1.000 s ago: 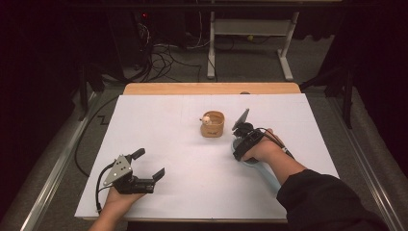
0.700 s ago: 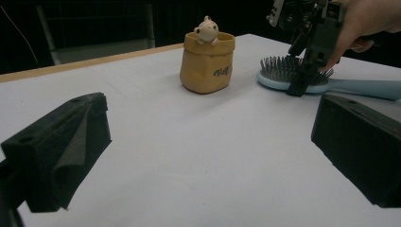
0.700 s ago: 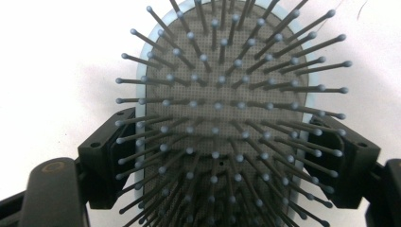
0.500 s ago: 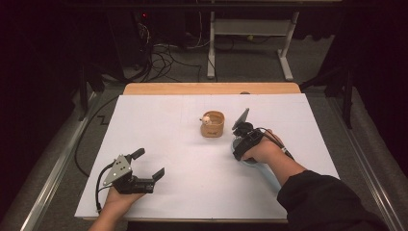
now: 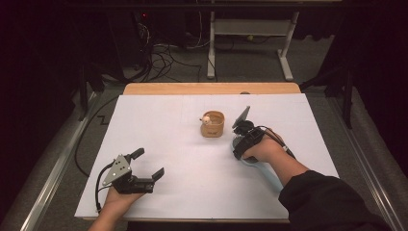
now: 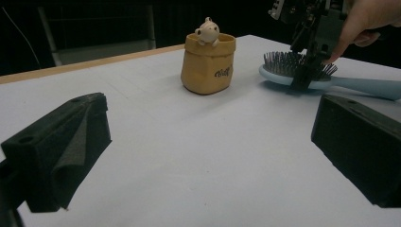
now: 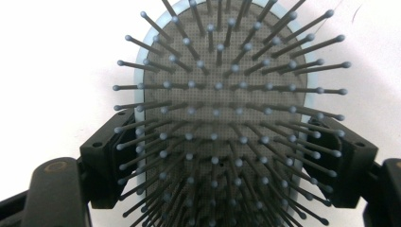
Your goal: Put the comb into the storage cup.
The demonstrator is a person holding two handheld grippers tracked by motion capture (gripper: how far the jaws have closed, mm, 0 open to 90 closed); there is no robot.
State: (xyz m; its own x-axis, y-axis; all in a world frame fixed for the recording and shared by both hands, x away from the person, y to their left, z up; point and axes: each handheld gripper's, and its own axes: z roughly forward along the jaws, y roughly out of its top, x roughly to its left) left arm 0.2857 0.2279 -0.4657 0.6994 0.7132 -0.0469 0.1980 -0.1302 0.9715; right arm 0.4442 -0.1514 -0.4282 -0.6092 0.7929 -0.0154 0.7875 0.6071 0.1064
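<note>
Right gripper [image 5: 236,142]: clamped on hairbrush [image 7: 222,118] head.
Left gripper [image 5: 150,163]: spread, idle.
Done: grasp.
Left: lifting brush, maybe toward pouch [image 5: 213,124].

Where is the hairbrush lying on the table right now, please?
In the high view the hairbrush lies bristles-up on the white table, right of centre, just right of the small tan pot, with the right gripper shut on its head.
</note>
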